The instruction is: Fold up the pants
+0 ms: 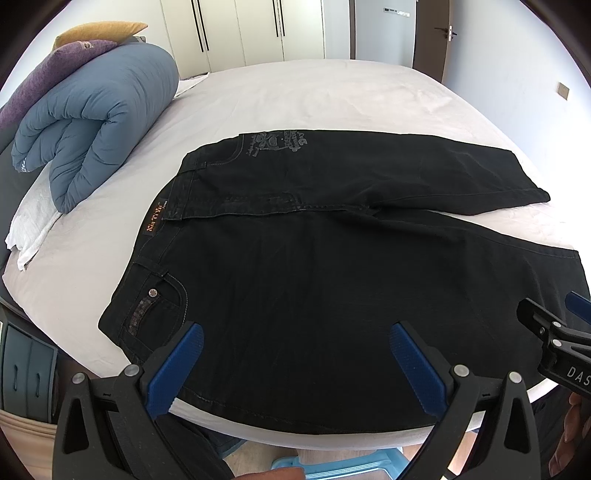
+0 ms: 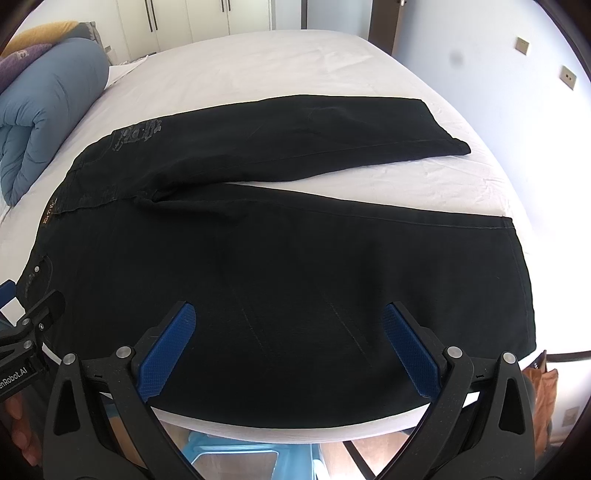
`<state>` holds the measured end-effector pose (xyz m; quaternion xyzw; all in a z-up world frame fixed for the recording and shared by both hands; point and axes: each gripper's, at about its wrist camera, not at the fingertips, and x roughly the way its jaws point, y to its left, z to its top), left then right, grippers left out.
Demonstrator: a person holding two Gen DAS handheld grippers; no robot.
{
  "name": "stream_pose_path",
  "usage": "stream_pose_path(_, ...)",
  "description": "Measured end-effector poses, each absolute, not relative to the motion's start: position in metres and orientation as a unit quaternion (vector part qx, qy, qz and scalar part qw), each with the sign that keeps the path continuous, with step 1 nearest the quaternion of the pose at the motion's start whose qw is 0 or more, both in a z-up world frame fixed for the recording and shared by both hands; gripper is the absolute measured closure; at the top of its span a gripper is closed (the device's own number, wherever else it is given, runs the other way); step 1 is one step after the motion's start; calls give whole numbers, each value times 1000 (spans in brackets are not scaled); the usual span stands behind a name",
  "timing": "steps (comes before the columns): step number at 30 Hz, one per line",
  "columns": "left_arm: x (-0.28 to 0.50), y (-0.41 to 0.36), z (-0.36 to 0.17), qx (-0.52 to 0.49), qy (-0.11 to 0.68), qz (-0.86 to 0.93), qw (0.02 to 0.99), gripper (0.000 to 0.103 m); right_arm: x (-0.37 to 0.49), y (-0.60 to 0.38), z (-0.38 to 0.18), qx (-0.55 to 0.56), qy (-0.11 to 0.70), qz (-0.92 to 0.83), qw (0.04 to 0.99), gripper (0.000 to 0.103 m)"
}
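Black pants (image 1: pixel 295 266) lie flat on the white bed (image 1: pixel 295 96), waistband to the left, the two legs spread apart toward the right. They also show in the right wrist view (image 2: pixel 277 258). My left gripper (image 1: pixel 295 358) is open and empty, above the near leg by the hip pocket. My right gripper (image 2: pixel 291 339) is open and empty, above the near leg farther right, near the bed's front edge. The right gripper also shows at the right edge of the left wrist view (image 1: pixel 554 332).
A rolled blue duvet (image 1: pixel 96 122) with purple and yellow pillows (image 1: pixel 48 74) lies at the bed's far left. White wardrobes (image 1: pixel 240 29) and a door stand behind. A blue stool (image 2: pixel 236 458) is below the bed's front edge.
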<state>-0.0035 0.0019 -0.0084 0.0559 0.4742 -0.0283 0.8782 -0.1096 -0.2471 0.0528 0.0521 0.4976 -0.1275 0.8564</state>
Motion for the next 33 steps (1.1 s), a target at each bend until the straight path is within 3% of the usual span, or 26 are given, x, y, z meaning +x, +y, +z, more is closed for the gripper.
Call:
stream_pose_path(11, 41, 25, -11, 46, 476, -34, 877, 0, -92, -244, 49, 40, 506, -112, 854, 0)
stream_pose_path(22, 161, 58, 18, 37, 446, -119, 886, 0, -2, -247, 78, 12, 472, 36, 881, 0)
stream_pose_path(27, 250, 51, 24, 165, 420, -144, 881, 0, 60, -243, 97, -61, 436, 115, 891, 0)
stream_pose_path(33, 350, 51, -10, 236, 476, -208, 821, 10, 127, -235, 101, -110, 425, 198, 877, 15)
